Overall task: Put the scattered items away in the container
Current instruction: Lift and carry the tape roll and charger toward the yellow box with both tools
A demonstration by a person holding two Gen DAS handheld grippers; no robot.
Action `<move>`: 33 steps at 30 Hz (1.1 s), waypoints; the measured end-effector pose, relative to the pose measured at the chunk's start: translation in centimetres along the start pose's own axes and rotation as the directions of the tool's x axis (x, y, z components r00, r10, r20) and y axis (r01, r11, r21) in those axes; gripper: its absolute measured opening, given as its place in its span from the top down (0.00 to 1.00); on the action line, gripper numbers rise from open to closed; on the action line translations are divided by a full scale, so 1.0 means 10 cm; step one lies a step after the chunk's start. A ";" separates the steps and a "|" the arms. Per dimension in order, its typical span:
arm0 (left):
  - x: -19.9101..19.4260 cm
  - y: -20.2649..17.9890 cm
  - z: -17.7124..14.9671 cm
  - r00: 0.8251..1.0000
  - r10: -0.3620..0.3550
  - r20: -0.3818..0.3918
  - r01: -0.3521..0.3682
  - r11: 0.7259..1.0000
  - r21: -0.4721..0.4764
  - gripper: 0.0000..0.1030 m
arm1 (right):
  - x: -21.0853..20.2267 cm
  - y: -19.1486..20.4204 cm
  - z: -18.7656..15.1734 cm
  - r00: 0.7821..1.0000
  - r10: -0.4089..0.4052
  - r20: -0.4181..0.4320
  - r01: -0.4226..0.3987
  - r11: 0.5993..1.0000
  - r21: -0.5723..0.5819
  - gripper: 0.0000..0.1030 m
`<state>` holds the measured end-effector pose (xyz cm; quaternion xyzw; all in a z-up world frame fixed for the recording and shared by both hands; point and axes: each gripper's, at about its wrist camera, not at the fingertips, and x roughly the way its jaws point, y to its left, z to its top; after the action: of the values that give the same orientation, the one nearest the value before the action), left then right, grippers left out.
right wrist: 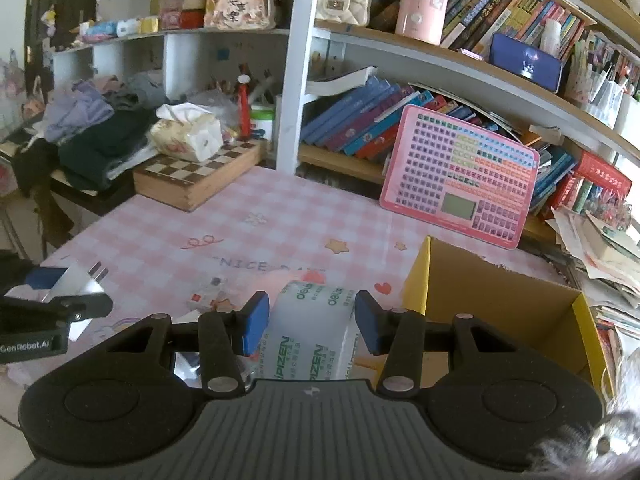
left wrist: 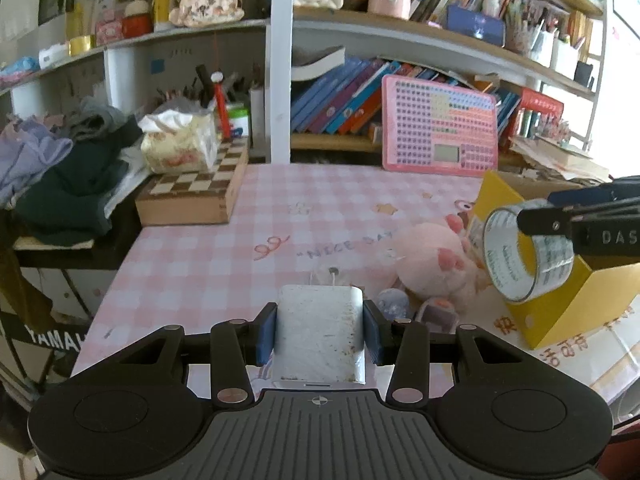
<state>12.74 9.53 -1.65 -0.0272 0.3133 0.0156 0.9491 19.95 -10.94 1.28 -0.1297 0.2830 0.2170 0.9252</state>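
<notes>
Fingers of the left gripper (left wrist: 319,330) fill the bottom of the left wrist view, their blue pads pressed against both sides of a white plug adapter (left wrist: 320,336) whose metal prongs point away from the camera, above the pink checked tablecloth (left wrist: 208,248). Just beyond the adapter a pink plush toy (left wrist: 434,260) lies on the cloth, with a small greyish item beside it too blurred to name. At the right edge the right gripper (left wrist: 536,220) reaches in, carrying a roll of clear tape (left wrist: 524,254) in front of the yellow cardboard box (left wrist: 568,312). A wooden chessboard box (left wrist: 196,188) with a tissue pack on top sits at the far left of the table, and a pink keypad board (left wrist: 440,124) leans against the bookshelf behind. Seen from the right wrist, the right gripper (right wrist: 308,322) is clamped on the tape roll (right wrist: 310,332), whose wrap shows green printed lettering, the blue pads touching its two flat faces. The open yellow box (right wrist: 500,300) stands just to the right of the roll, its brown inside bare where visible. At the left edge the left gripper (right wrist: 60,300) appears with the white adapter (right wrist: 78,280) between its fingers, prongs tilted upward.
</notes>
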 end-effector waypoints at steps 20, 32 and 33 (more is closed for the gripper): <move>-0.48 -0.07 -0.05 0.998 -0.031 0.049 0.032 0.999 -0.003 0.58 | -0.36 0.12 -0.23 0.993 0.109 -0.044 -0.107 0.993 0.045 0.57; -0.93 -0.26 -0.15 0.992 -0.093 0.086 0.092 0.996 0.015 0.58 | -0.80 0.12 -0.59 0.990 0.127 -0.059 -0.120 0.987 0.111 0.57; -0.96 -0.28 -0.16 0.991 -0.099 0.086 0.097 0.995 0.020 0.58 | -0.85 0.13 -0.61 0.991 0.126 -0.054 -0.119 0.986 0.115 0.57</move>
<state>4.22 6.53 2.87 -0.0344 0.2700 -0.0323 0.9617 10.13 -14.80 1.08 -0.0667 0.3303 0.2532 0.9068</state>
